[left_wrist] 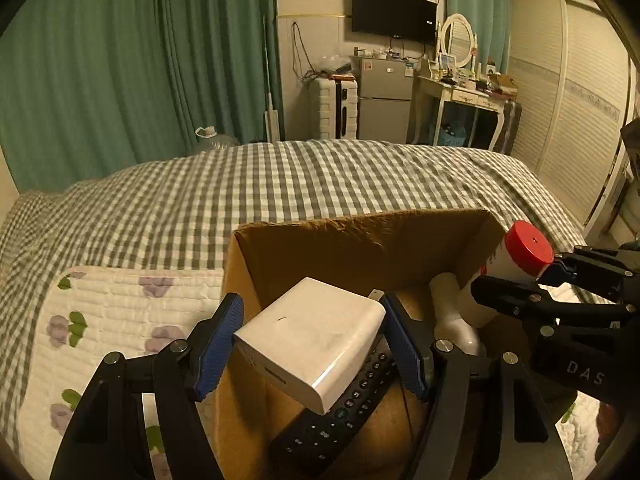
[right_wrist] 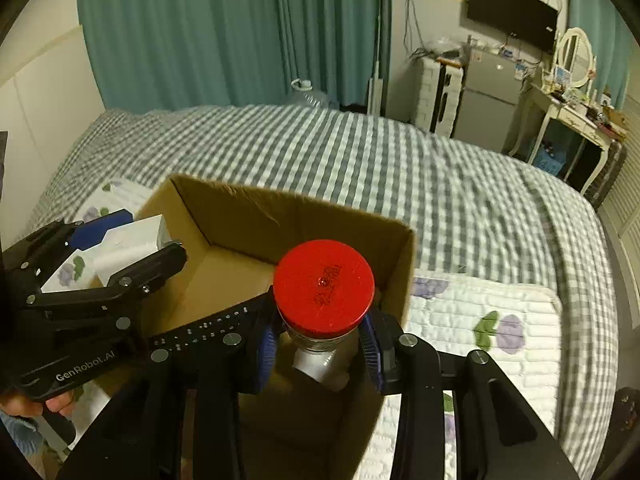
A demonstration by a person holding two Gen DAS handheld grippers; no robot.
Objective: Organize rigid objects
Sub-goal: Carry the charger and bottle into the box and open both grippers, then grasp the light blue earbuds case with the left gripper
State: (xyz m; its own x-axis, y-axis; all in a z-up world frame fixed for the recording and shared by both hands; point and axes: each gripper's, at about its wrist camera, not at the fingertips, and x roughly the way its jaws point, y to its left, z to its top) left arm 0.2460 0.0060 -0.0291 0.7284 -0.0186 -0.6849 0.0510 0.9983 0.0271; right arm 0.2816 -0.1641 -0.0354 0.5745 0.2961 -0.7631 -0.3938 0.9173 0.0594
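An open cardboard box sits on the bed. My left gripper is shut on a white power adapter, held over the box's left side; it also shows in the right wrist view. My right gripper is shut on a white bottle with a red cap, held over the box's right side; the bottle also shows in the left wrist view. Inside the box lie a black remote control and a white bottle.
The box rests on a white quilted pad with purple flowers over a grey checked bedspread. Beyond the bed are green curtains, a small fridge and a dressing table.
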